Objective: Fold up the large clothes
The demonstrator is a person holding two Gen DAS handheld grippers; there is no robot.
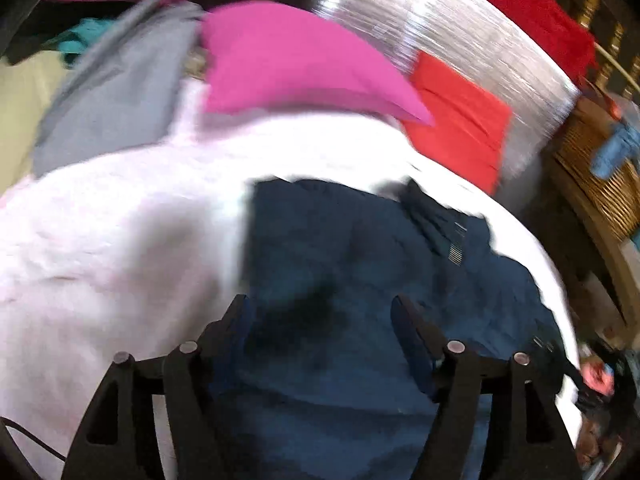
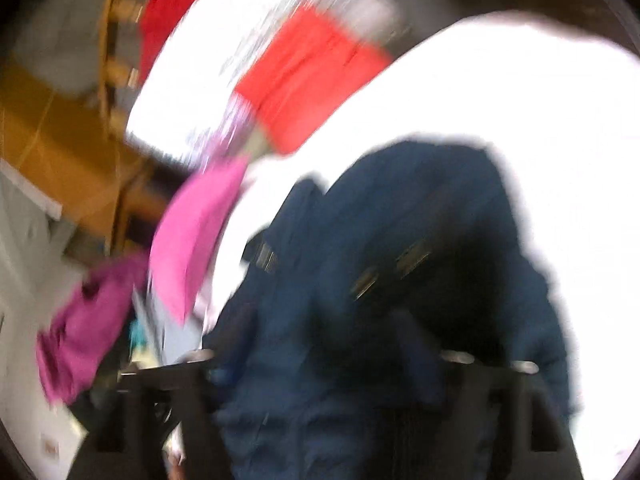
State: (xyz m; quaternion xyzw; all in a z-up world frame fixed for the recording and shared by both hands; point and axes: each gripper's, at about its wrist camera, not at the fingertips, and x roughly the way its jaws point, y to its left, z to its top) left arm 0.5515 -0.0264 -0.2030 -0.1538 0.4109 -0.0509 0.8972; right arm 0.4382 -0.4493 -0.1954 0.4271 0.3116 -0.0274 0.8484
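A dark navy garment [image 1: 352,288] lies bunched on a white sheet [image 1: 120,240]. In the left wrist view my left gripper [image 1: 320,312] is open, its black fingers spread just above the navy cloth, holding nothing. In the right wrist view the same navy garment [image 2: 400,260] fills the middle, with pale stripe tags on it. My right gripper [image 2: 320,344] is low over the cloth; both frames are blurred by motion, and the right fingertips are lost against the dark fabric.
A folded pink garment [image 1: 296,64], a grey one [image 1: 120,92] and an orange-red one [image 1: 460,128] lie beyond the navy cloth. A silver foil-like surface [image 1: 460,32] and a wicker basket [image 1: 600,168] are at the right. A magenta cloth [image 2: 84,328] hangs at left.
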